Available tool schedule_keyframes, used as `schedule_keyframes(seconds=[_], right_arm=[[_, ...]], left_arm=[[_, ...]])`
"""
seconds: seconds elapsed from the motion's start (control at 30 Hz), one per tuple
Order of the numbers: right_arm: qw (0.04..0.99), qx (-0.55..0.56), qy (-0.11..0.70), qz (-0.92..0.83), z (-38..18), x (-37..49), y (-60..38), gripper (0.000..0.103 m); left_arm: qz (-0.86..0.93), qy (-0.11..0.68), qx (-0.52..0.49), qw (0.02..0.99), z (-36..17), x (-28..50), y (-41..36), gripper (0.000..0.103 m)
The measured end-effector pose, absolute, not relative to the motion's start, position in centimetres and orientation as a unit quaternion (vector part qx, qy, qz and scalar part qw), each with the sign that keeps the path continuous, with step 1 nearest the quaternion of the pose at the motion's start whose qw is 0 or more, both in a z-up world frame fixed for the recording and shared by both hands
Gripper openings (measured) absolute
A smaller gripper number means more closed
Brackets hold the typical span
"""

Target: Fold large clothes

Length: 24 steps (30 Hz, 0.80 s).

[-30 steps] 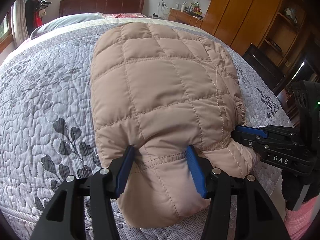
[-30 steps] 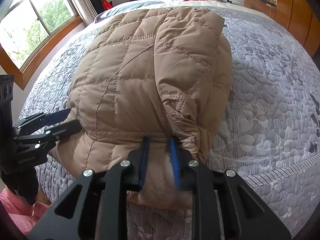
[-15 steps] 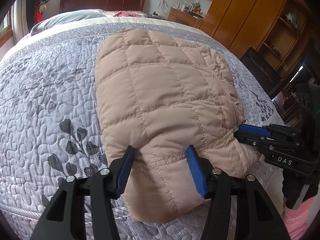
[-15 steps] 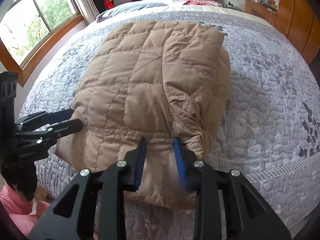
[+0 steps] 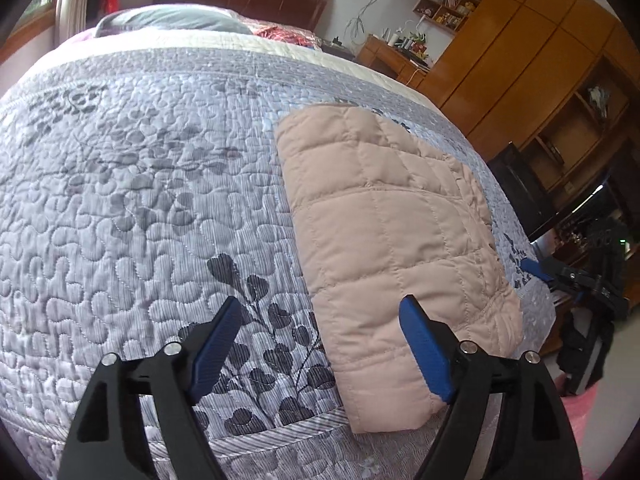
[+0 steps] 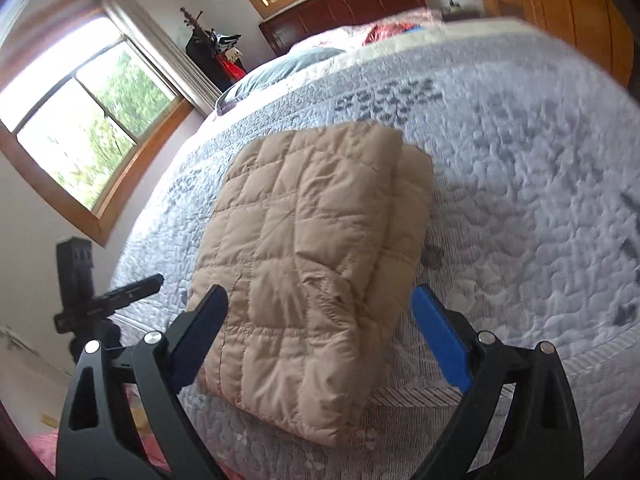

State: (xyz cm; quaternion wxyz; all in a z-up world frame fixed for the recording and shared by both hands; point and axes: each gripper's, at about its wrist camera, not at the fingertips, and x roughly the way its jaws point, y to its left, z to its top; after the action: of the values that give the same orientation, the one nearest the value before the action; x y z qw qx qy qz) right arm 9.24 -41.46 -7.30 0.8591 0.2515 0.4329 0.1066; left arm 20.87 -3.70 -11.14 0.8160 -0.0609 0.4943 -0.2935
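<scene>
Left gripper [image 5: 320, 328] jaws spread wide, blue pads [image 5: 218, 344] apart and holding nothing, right gripper [image 6: 320, 320] likewise wide open and empty, both raised, pointing forward, well apart from each other

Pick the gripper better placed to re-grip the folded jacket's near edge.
Right, probably. The right gripper is open with the jacket between its fingers; the left gripper, also open, sits off its left edge over the quilt.
</scene>
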Motion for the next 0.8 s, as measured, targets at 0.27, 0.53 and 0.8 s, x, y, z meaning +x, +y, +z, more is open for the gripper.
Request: schedule_keyframes(seconds=[0.27, 0.53, 0.8], right_arm=[[0.813, 0.34, 0.442, 0.169, -12.3, 10.3, -44.2, 0.093], [0.783, 0.355, 0.455, 0.23, -15.2, 12.2, -43.1, 0.093], [0.768, 0.344, 0.471, 0.264, -16.4, 15.4, -40.8, 0.094]], left_arm=[[-0.332, 0.518, -0.074, 0.785, -13.5, 22.2, -4.5, 0.084], [-0.366, 0.557, -0.128, 0.735, -17.0, 25.4, -5.4, 0.086], [-0.414, 0.547, -0.147, 0.712, -17.9, 26.6, -8.1, 0.089]])
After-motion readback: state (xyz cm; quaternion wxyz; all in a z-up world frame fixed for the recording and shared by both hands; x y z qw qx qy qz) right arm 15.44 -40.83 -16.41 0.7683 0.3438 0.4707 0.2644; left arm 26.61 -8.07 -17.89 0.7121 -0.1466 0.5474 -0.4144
